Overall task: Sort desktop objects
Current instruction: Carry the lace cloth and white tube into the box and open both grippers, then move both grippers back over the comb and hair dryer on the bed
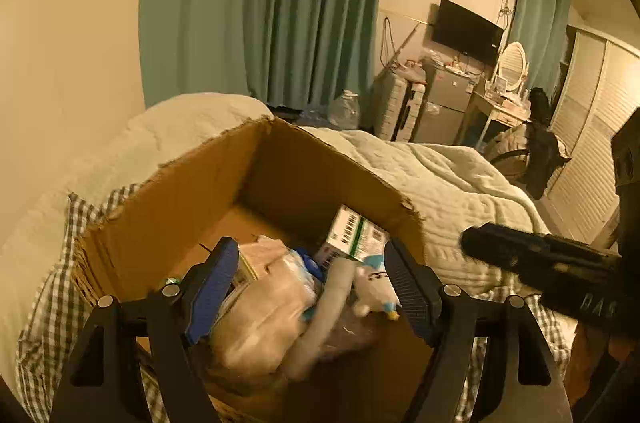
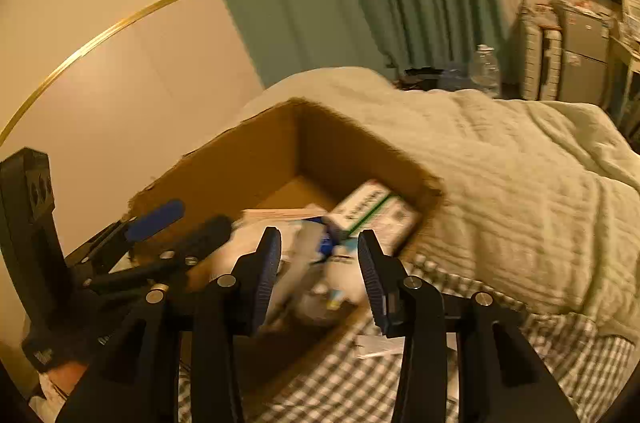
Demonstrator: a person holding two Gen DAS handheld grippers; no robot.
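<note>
An open cardboard box (image 1: 168,207) sits on a checked cloth on the bed; it also shows in the right wrist view (image 2: 240,159). Inside lie a white and green carton (image 1: 354,233) (image 2: 372,211), a pale plastic-wrapped bundle (image 1: 264,311), a white tube-shaped item (image 1: 320,319) and a small white and blue plush toy (image 1: 376,287). My left gripper (image 1: 310,253) is open and empty above the box's near side. My right gripper (image 2: 320,241) is open and empty above the box's near right corner.
A pale quilted blanket (image 2: 500,183) covers the bed to the right of the box. The checked cloth (image 2: 360,383) lies under it, with a small white packet (image 2: 376,345) beside the box. A wall and green curtain (image 1: 260,3) stand behind.
</note>
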